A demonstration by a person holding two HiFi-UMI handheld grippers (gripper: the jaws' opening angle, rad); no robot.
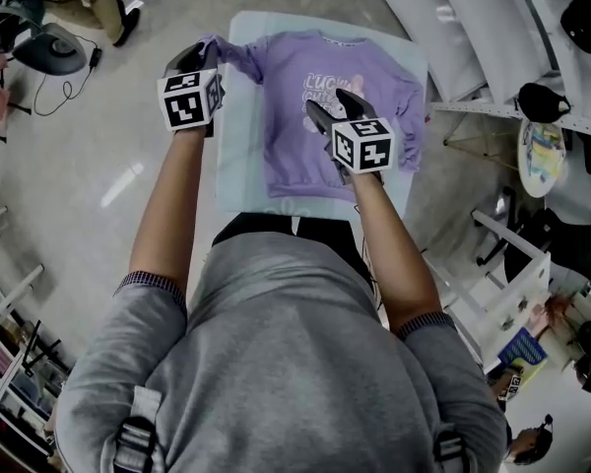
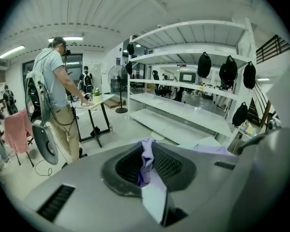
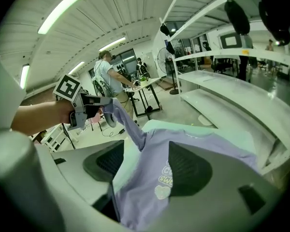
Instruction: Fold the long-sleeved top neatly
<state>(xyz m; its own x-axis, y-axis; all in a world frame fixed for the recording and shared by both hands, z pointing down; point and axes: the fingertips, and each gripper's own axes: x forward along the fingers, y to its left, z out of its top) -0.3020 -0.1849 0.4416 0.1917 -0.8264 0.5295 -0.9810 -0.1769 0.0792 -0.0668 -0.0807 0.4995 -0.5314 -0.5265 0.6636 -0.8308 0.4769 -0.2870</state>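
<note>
A purple long-sleeved top [image 1: 305, 116] with white chest print lies face up on a pale green table [image 1: 238, 146]. My left gripper [image 1: 199, 55] is shut on the cuff of the sleeve [image 2: 146, 158] and holds it up off the table's left side. In the right gripper view the sleeve [image 3: 125, 122] stretches from the top's shoulder up to the left gripper [image 3: 94, 103]. My right gripper [image 1: 332, 106] hovers over the middle of the top, jaws wide apart with nothing gripped. The top's chest [image 3: 150, 178] shows between its pads.
White shelving [image 1: 492, 28] runs along the right, hung with dark bags [image 2: 204, 64]. A fan [image 1: 49, 47] and cables lie on the floor at the left. A person [image 2: 53, 95] stands at a folding table [image 2: 96, 100] further back. A cart with clutter [image 1: 532, 333] stands at the right.
</note>
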